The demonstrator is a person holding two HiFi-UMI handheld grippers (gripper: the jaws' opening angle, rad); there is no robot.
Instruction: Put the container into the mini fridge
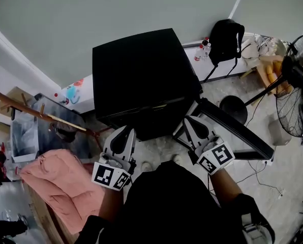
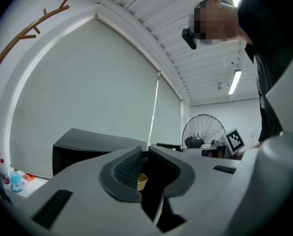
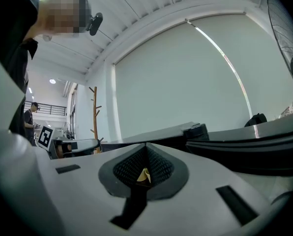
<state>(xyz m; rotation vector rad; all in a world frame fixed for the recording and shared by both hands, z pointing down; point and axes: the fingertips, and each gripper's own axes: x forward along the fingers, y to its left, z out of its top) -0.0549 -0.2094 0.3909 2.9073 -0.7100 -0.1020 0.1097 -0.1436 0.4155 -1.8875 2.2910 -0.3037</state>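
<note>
The mini fridge (image 1: 141, 75) blocks me straight ahead. Its door (image 1: 238, 131) hangs open and bars my right, with a fan (image 1: 299, 85) beyond. A pink jacket (image 1: 60, 182) crowds my left. Only the floor (image 1: 159, 149) before the fridge is free.

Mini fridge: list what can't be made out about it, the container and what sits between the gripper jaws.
- Mini fridge interior: the head view looks down on its top, which covers the inside.
- Container: it shows in no view, so where it is cannot be told.
- Yellowish slivers deep between the pads of the left gripper and the right gripper: too small and shadowed in the gripper views to name.
</note>
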